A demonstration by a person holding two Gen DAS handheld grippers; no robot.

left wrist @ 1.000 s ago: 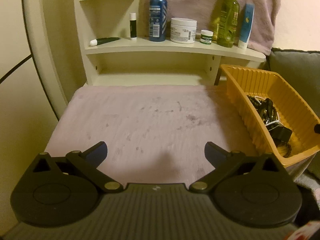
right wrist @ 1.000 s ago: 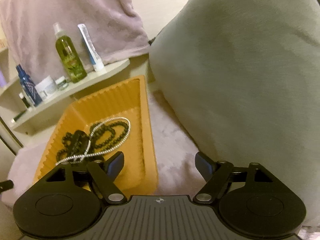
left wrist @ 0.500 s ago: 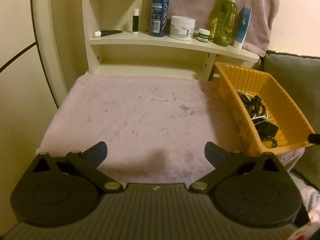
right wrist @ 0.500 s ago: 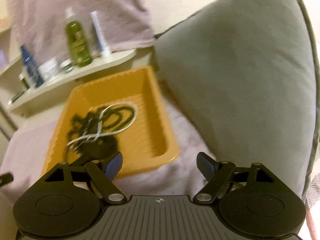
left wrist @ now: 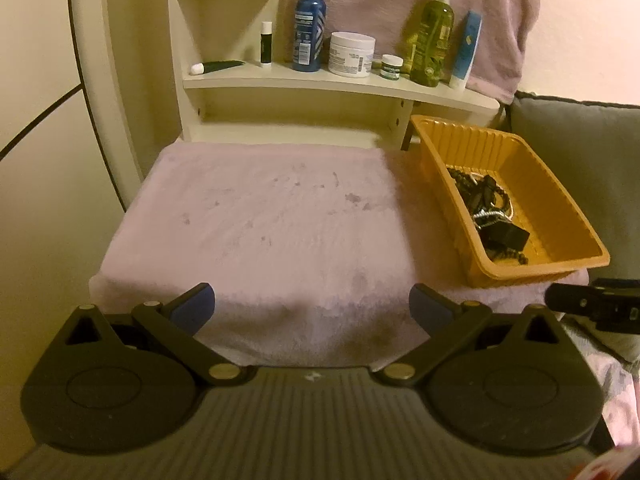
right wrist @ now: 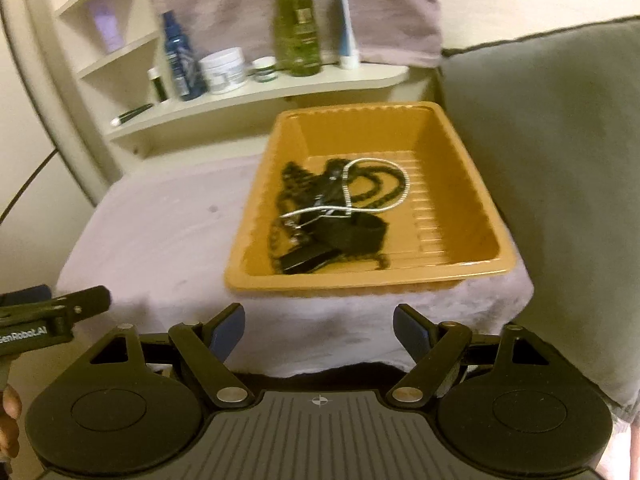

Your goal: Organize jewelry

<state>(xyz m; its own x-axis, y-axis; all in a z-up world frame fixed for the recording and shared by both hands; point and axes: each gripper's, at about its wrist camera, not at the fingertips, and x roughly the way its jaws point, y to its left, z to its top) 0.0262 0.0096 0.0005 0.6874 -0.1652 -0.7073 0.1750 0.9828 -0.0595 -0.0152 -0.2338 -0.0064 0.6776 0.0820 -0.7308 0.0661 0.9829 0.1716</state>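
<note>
- The left tongs were spread wide and held nothing, hanging over the near edge of the desk, which was covered by a pale pink fuzzy cloth.
- The right tongs were likewise spread wide and empty, poised at the near edge of the covered desk, just in front of the orange tray.
- The orange tray sat on the right side of the cloth, beside a grey cushion.
- The jewelry lay in a tangled heap inside the tray, toward its left half: dark beaded strands, a silver chain looped over them, and a black band or strap piece at the near end.
- From the left wrist view, the same jewelry lay along the tray's floor, with a few loose dark beads near the front wall.
- A cream shelf behind the desk carried a blue spray bottle, a white jar, a small green-labelled jar, a green spray bottle and a blue-and-white tube.
- The tip of the right tongs' device showed at the right edge of the left wrist view, apart from the tray.
</note>
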